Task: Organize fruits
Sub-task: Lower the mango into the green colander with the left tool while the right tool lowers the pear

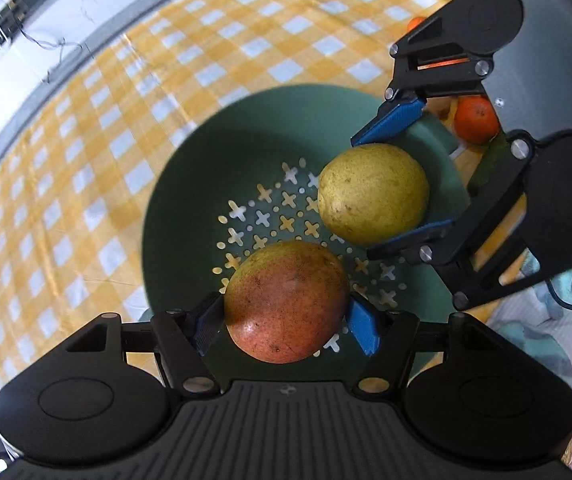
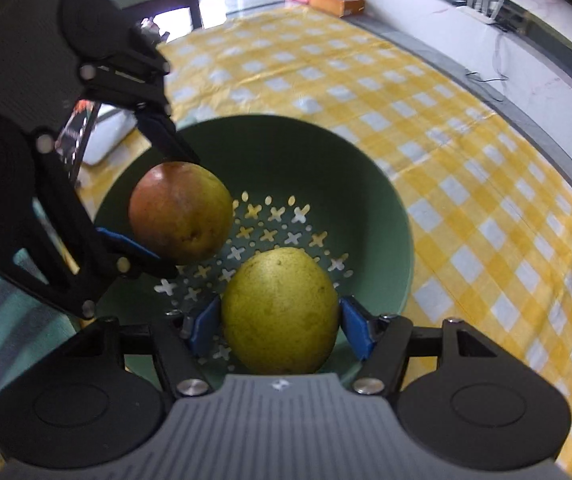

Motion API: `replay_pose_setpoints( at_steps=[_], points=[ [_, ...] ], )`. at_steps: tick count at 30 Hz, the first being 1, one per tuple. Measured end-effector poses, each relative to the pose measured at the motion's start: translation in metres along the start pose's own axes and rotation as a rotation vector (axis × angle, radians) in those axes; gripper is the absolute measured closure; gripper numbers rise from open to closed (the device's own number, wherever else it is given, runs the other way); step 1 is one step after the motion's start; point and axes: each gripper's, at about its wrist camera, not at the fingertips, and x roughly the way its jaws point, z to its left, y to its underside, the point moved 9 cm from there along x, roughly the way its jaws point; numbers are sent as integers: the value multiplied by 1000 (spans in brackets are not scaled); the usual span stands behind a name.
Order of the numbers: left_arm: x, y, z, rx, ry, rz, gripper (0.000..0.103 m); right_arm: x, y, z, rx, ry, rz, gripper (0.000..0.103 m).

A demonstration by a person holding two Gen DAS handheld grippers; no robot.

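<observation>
A green perforated bowl (image 1: pixel 206 168) stands on the yellow checked cloth; it also shows in the right wrist view (image 2: pixel 365 184). My left gripper (image 1: pixel 284 320) is shut on a red-orange pear (image 1: pixel 286 300) and holds it over the bowl; the pear also shows in the right wrist view (image 2: pixel 180 212). My right gripper (image 2: pixel 280 322) is shut on a yellow-green pear (image 2: pixel 280 312), also over the bowl, and that pear shows in the left wrist view (image 1: pixel 373 192). The two pears hang side by side, close but apart.
An orange (image 1: pixel 477 120) and other fruit lie beyond the bowl's right rim. A white box (image 2: pixel 106 136) sits left of the bowl. Striped and pink fabric (image 1: pixel 565 320) lies at the cloth's edge. A grey ledge (image 2: pixel 485 76) borders the table.
</observation>
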Motion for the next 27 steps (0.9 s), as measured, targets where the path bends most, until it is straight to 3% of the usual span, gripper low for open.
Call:
replay_pose_setpoints(
  at_steps=[13, 23, 27],
  points=[
    [28, 8, 0, 18, 44, 48, 26, 26, -2, 13, -162, -29, 75, 41],
    [36, 9, 5, -14, 37, 64, 23, 24, -1, 13, -154, -24, 82, 40],
    [33, 11, 4, -7, 33, 66, 20, 17, -8, 12, -179, 7, 43, 22]
  ],
)
